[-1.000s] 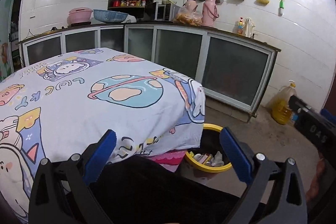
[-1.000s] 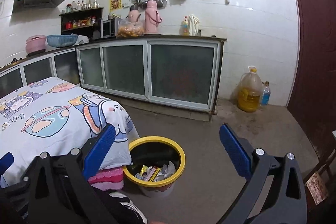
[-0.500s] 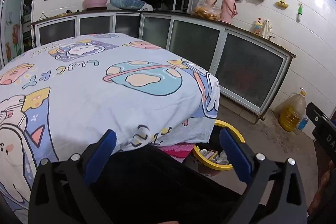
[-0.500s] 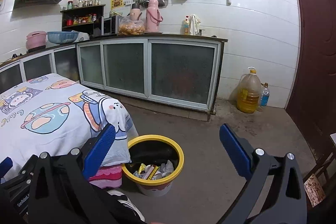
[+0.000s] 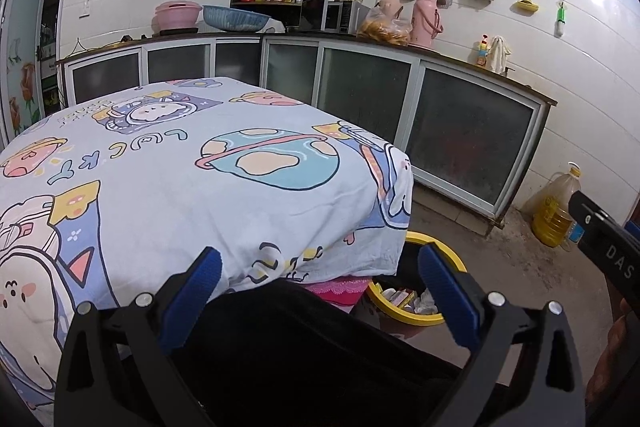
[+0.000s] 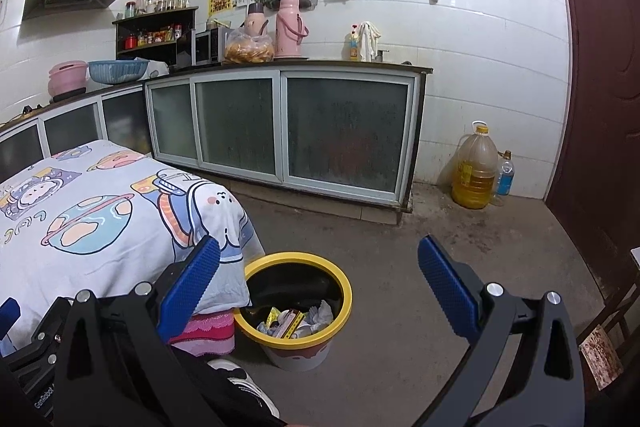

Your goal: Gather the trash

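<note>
White tiled walls [image 6: 480,39] rise above a dark counter [image 6: 320,67] with frosted-glass cabinet doors [image 6: 344,135] — grey concrete floor [image 6: 420,267], a dark red door [image 6: 592,87] at right.

The bin [image 6: 298,311] stands on the floor [image 6: 420,287] just right of the surface's [image 6: 80,223] corner, with trash [image 6: 296,321] in it. Cabinets [image 6: 280,131] run behind both.

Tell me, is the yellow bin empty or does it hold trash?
It holds trash: wrappers and crumpled paper lie in the yellow bin.
</note>
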Motion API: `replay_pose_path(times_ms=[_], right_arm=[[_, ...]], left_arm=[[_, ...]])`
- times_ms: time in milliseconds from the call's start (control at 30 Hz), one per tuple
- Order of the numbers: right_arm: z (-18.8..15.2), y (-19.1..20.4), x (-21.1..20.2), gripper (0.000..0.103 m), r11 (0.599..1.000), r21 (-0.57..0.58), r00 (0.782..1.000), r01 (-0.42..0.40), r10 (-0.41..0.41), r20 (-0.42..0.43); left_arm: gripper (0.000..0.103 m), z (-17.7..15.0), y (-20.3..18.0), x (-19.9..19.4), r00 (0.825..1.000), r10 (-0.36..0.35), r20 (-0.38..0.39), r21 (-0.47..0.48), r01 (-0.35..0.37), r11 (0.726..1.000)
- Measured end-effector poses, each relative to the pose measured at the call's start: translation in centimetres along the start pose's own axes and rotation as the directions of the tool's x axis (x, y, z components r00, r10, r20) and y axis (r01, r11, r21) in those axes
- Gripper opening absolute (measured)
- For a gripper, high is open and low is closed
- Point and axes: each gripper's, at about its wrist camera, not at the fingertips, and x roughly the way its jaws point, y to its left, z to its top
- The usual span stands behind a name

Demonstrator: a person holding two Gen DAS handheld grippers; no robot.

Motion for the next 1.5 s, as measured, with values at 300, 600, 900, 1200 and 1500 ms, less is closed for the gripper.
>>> replay_pose_path(times_ms=[300, 600, 900, 1200, 1500], right_arm=[[-0.12, 0.17, 0.05, 0.095, 1.000, 0.000, 1.000, 0.000, 0.000, -0.010], [-0.19, 0.10, 0.26, 0.095, 1.000, -0.003, 1.000, -0.003, 0.003, -0.029], [-0.16, 0.10, 0.43, 0.095, 1.000, -0.007, 0.999, -0.005, 0.005, -0.032], [-0.22, 0.19, 0.49, 0.095, 1.000, -0.010, 1.000, -0.006, 0.006, -0.030], [-0.23, 0.22, 0.49, 0.095, 1.000, -0.011, 0.999, -0.006, 0.006, -0.031]], left_arm=[[0.095, -0.11, -0.01, -0.09, 1.000, -0.004, 0.000, -0.003, 0.004, 1.000], [0.095, -0.15, -0.24, -0.08, 1.000, -0.016, 0.000, 0.010, 0.016, 1.000], [0.095, -0.13, -0.27, -0.06, 1.000, -0.014, 0.000, 0.008, 0.014, 1.000], [0.095, -0.21, -0.36, -0.10, 1.000, -0.014, 0.001, 0.007, 0.014, 1.000], [0.095, -0.31, -0.46, -0.14, 1.000, -0.012, 0.001, 0.007, 0.012, 1.000]])
